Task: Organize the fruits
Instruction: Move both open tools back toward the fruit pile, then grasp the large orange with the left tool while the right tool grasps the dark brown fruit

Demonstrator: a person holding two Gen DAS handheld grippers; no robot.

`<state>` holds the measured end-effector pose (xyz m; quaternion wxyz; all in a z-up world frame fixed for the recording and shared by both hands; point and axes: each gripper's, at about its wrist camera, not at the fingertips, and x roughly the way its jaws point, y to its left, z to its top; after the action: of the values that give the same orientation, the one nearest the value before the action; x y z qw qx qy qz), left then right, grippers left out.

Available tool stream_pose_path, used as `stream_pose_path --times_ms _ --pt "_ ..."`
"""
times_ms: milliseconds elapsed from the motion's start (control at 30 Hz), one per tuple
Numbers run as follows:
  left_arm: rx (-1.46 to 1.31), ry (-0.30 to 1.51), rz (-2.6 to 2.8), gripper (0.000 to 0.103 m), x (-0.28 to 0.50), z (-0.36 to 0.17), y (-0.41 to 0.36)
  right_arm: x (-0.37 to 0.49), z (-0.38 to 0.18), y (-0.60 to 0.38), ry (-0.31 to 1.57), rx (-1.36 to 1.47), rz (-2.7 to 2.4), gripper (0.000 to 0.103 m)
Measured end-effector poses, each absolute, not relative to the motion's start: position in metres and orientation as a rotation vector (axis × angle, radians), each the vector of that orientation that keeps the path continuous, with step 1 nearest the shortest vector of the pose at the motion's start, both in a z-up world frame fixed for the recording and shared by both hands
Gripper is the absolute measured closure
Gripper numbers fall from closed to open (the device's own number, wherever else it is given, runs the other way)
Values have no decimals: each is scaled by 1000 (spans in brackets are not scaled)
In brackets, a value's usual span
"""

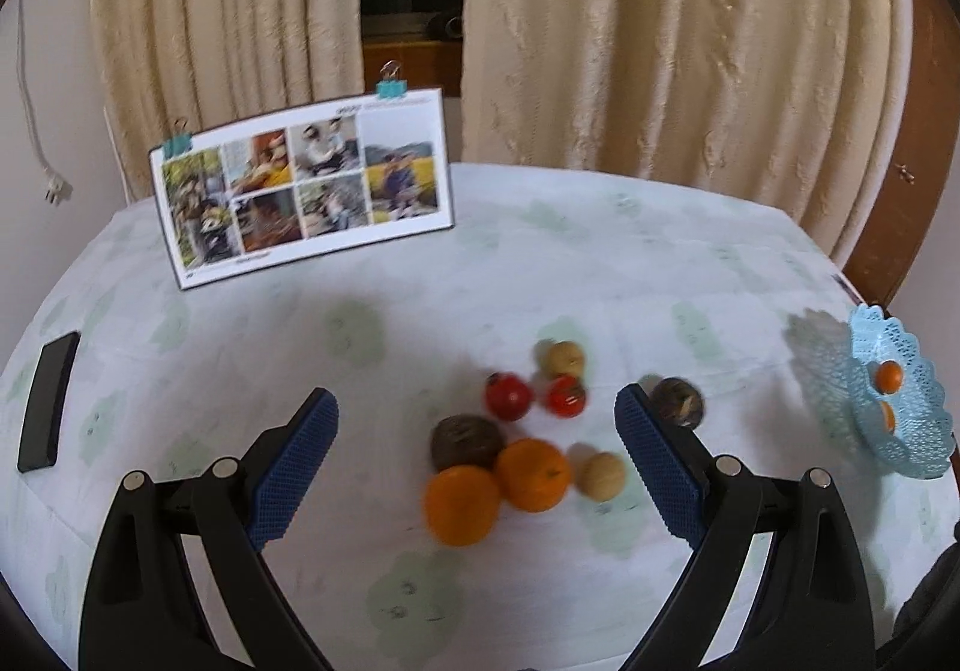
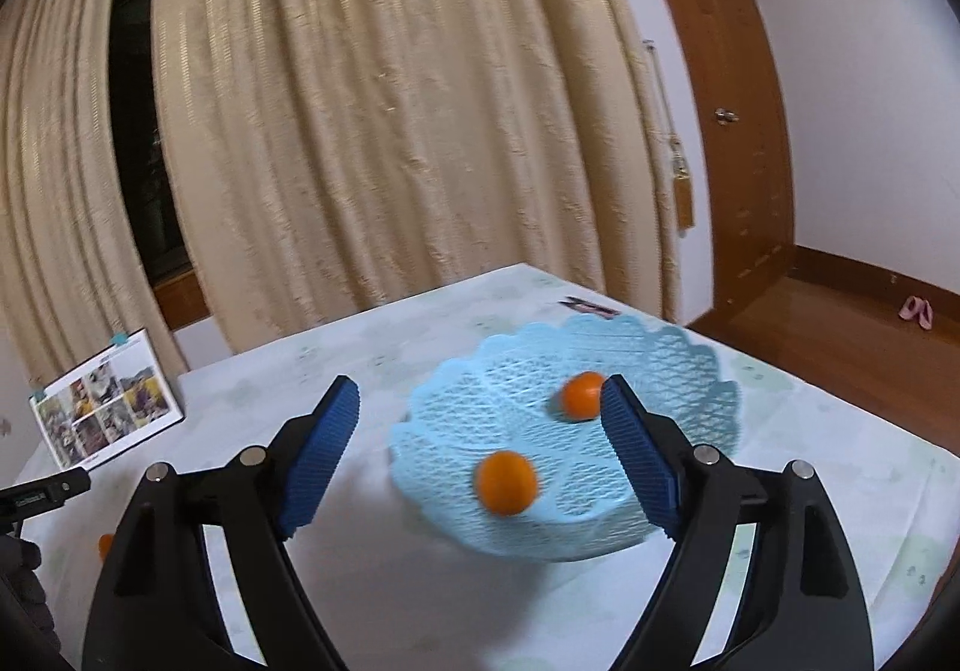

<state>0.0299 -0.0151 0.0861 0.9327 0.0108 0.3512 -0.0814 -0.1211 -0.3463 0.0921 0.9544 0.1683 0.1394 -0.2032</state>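
Here both grippers' jaws stand spread and empty, the fruit pile (image 1: 516, 431) blurred, the basket (image 1: 912, 431) edge-cut.

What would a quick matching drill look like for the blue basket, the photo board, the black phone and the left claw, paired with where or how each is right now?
Things:
1. blue basket
2. photo board
3. black phone
4. left claw

States:
A. standing upright near the curtain
B. open, empty, above the fruit pile
C. lying flat near the table's left edge
D. holding two small oranges

Pairs: 1-D, 2-A, 3-C, 4-B
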Motion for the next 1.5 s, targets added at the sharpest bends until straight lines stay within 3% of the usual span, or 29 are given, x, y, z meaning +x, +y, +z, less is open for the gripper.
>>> stream_pose_path --times_ms 367,833,1133,1200,1267,1500 --pt "21 816 -148 11 33 46 3 -99 89 -309 353 313 -305 19" --pt "-5 861 -221 49 36 26 3 -72 81 -273 465 281 -139 19" --pt "-14 885 -236 50 35 18 5 -46 77 -258 559 295 -27 19" --pt "-12 889 -244 54 36 16 4 -37 75 -253 582 294 -1 19" --pt "-25 884 -260 66 36 18 5 -30 73 -248 602 284 14 19" --pt "-56 867 -267 66 31 25 12 1 62 -237 680 282 57 19"
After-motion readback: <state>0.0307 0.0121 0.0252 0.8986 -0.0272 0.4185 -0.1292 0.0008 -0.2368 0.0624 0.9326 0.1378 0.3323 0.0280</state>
